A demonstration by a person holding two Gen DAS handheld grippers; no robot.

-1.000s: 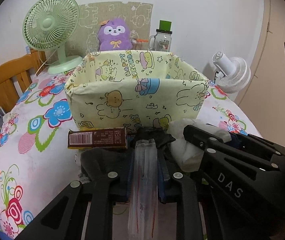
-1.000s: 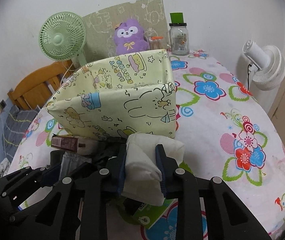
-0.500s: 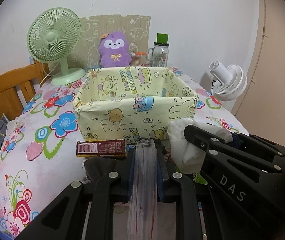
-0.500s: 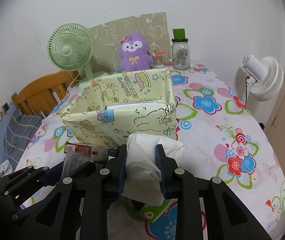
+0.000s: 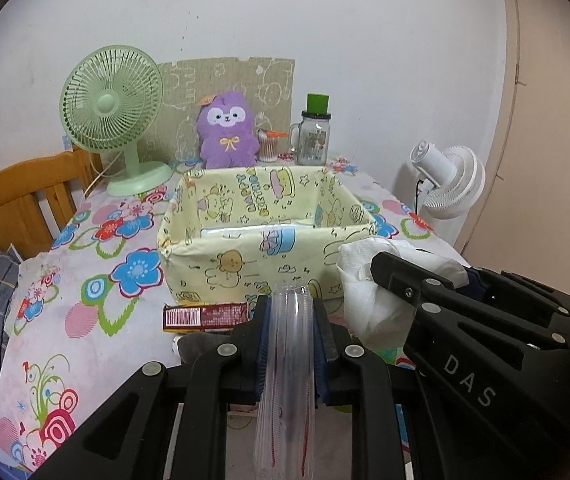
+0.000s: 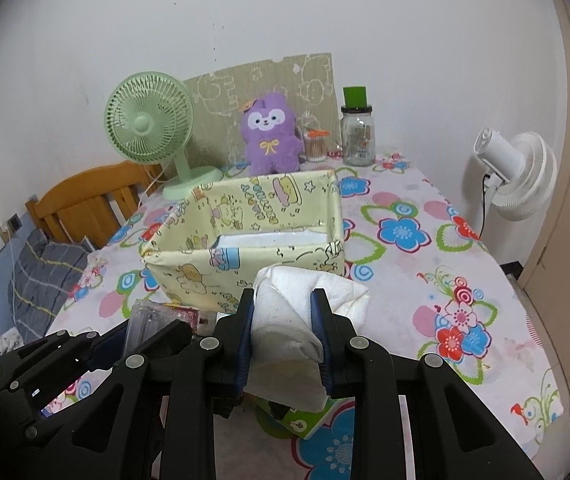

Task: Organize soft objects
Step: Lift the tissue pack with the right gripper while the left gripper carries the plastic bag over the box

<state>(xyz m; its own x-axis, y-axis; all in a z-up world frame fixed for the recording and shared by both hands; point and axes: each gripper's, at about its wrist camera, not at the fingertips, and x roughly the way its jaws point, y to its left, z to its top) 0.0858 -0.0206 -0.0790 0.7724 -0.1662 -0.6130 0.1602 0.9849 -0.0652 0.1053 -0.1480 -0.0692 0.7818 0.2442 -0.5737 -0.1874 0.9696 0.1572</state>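
Observation:
A yellow cartoon-print fabric basket point(image 5: 253, 256) point(image 6: 221, 264) stands open in the middle of the table, with a white flat item lying in it point(image 6: 269, 240). My left gripper point(image 5: 291, 312) is shut on a clear plastic packet point(image 5: 287, 376), held above the table in front of the basket. My right gripper point(image 6: 283, 304) is shut on a white cloth point(image 6: 309, 292), held up just in front of the basket's right corner; the cloth also shows in the left wrist view point(image 5: 369, 300).
A brown snack box point(image 5: 205, 316) lies in front of the basket. A green fan point(image 5: 113, 120), a purple plush point(image 5: 227, 132) and a jar point(image 5: 315, 136) stand at the back. A white fan point(image 6: 521, 176) is at the right, a wooden chair point(image 6: 85, 200) at the left.
Both grippers have risen with their loads, so the basket's inside has come into sight. The basket has not moved.

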